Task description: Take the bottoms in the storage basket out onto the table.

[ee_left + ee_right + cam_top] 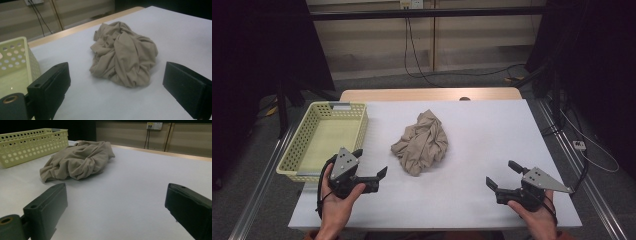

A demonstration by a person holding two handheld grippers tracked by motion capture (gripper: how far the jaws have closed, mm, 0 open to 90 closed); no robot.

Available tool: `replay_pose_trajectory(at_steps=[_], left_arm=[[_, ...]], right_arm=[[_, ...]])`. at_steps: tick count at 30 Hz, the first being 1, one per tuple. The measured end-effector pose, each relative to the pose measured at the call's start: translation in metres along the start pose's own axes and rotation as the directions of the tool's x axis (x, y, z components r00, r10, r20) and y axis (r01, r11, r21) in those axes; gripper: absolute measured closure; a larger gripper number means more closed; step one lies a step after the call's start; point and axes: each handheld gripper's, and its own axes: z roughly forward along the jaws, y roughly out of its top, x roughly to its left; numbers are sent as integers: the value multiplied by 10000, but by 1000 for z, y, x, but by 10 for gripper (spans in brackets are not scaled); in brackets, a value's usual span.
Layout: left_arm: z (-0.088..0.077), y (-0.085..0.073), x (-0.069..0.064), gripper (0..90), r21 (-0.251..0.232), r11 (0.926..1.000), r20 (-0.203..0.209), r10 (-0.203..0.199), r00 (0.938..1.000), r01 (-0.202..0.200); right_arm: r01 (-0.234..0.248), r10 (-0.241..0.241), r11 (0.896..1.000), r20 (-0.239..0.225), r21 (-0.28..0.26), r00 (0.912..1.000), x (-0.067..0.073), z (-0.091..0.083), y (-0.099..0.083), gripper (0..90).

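Note:
A crumpled beige cloth lies in a heap near the middle of the white table. My left gripper is open at the front left, its jaws pointing toward the cloth and a short way from it. In the left gripper view the cloth sits ahead between the wide-apart jaws of the left gripper, untouched. At the front right my right gripper stands open with nothing in it. The right gripper view shows the cloth farther off, to the left, beyond the right gripper.
A pale yellow perforated basket stands at the table's left edge, just behind my left hand; its wall has rows of holes. Cables hang from a wall socket beyond the table. Dark stands flank both sides.

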Motion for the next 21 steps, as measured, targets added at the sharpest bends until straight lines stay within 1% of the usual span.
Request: replay_pose_trajectory(at_steps=[3, 4, 6, 9, 10, 12, 13, 15, 16, 17, 18, 21], left_arm=[[-1, -8, 3, 73, 127, 9997, -67, -187, 9998, 188], [-1, -11, 4, 73, 211, 9997, -134, -148, 9998, 151], [-3, -15, 6, 73, 179, 9995, -154, -258, 9995, 260], [-6, -21, 9, 73, 168, 9994, -345, -304, 9989, 310], [-7, -23, 10, 73, 58, 9991, -378, -418, 9984, 420], [-8, -28, 11, 73, 19, 9990, -501, -451, 9977, 452], [-7, -31, 11, 73, -62, 9984, -517, -562, 9971, 559], [-7, -36, 11, 73, -103, 9984, -521, -555, 9971, 551], [-7, -38, 10, 73, -98, 9986, -517, -526, 9973, 522], [-8, -39, 10, 73, -138, 9989, -354, -455, 9983, 451], [-9, -41, 9, 73, -155, 9987, -205, -485, 9986, 482], [-12, -43, 9, 73, -266, 9983, -440, -523, 9977, 512]], right_arm=[[-4, 4, 10000, -9, 1, 10000, 0, 0, 0, 43], [-8, 8, 10000, -7, 3, 10000, 0, 0, 0, 43], [-15, 15, 10000, -4, 9, 10000, 0, -1, 0, 43], [3, -3, 10000, 2, 8, 10000, 0, 0, 0, 43], [42, -42, 10000, -1, 23, 10000, 0, 0, 0, 43], [49, -49, 10000, 5, 29, 10000, 0, 0, 0, 43], [68, -68, 10000, 4, 52, 10000, -1, 0, 0, 42], [0, 0, 10000, 2, 53, 10000, 0, 1, 0, 42], [62, -62, 10000, -9, 57, 10000, 0, 0, 0, 42], [77, -77, 10000, -25, 46, 10000, 0, 0, 0, 42], [65, -65, 10000, -31, 40, 10000, 0, 0, 0, 42], [8, -8, 10000, -25, 12, 10000, 0, -1, 0, 43]])
